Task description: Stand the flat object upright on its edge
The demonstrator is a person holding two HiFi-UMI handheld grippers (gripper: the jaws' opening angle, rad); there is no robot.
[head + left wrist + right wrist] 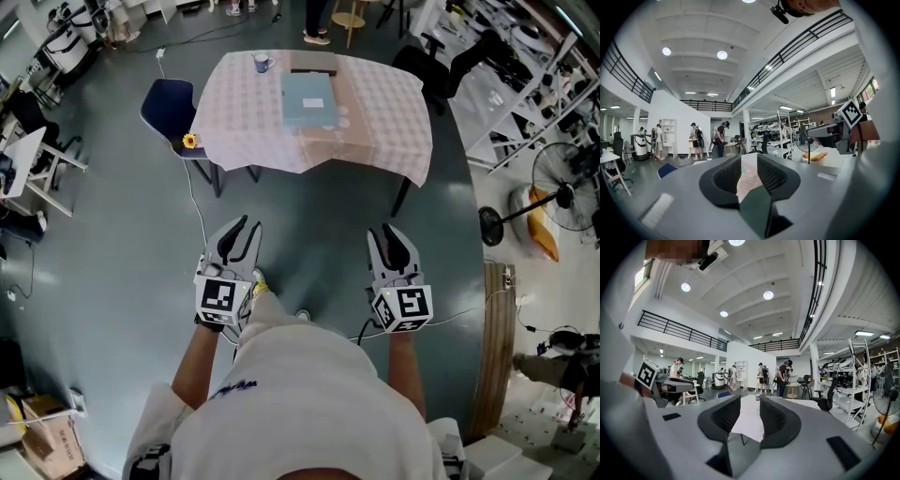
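Lying face-up near the middle of the table (244,141), well ahead of the person, the pale blue flat object (307,100) looks thin, stiff and light (probably a board or folder). Its long axis runs away from the person. Pinching one long edge should tip it up. The left gripper (247,225) and right gripper (385,232) have jaws slightly parted, holding nothing.
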